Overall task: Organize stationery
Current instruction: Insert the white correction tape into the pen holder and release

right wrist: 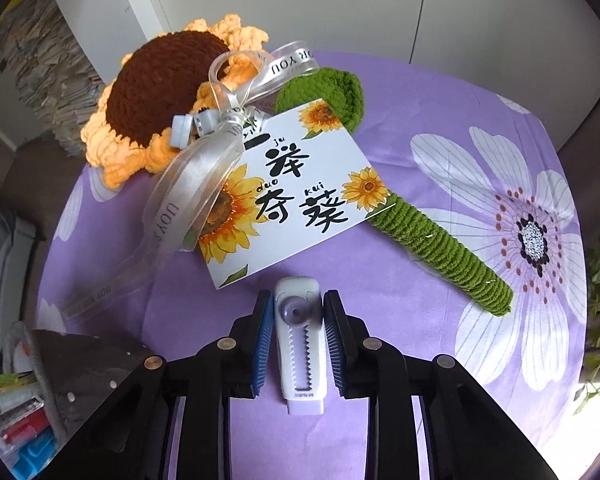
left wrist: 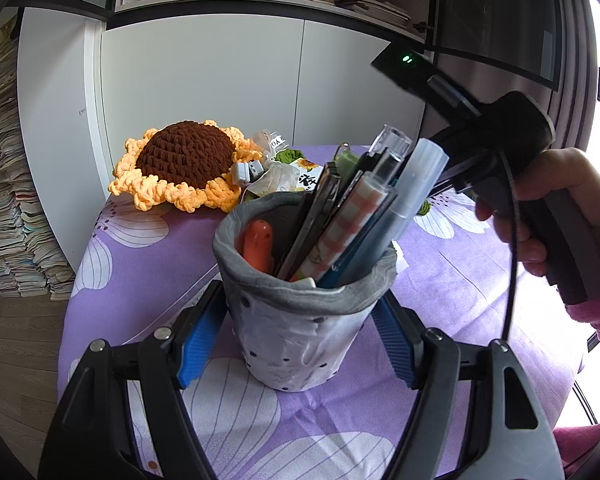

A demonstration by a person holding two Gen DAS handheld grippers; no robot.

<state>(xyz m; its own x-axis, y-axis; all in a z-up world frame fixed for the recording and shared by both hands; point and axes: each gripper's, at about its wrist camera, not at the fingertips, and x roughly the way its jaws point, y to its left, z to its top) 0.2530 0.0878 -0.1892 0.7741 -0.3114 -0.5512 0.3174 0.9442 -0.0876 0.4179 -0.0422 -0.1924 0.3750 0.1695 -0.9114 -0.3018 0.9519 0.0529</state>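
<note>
A grey fabric pen holder (left wrist: 300,320) stands upright on the purple flowered tablecloth (left wrist: 460,300), filled with several pens (left wrist: 348,224) and an orange item (left wrist: 258,244). My left gripper (left wrist: 296,344) has its blue pads on both sides of the holder, shut on it. In the right wrist view, my right gripper (right wrist: 298,340) is shut on a white retractable eraser (right wrist: 300,344) with a grey slider knob, held just above the cloth. The holder's edge shows at the lower left of the right wrist view (right wrist: 80,364). The right gripper's body and the hand show in the left wrist view (left wrist: 520,184).
A crocheted sunflower (right wrist: 164,92) with a green stem (right wrist: 444,252), a ribbon and a white sunflower card (right wrist: 288,192) lies across the table behind the eraser. White cabinet doors (left wrist: 220,80) stand behind the table. Stacked papers (left wrist: 4,200) are at the left.
</note>
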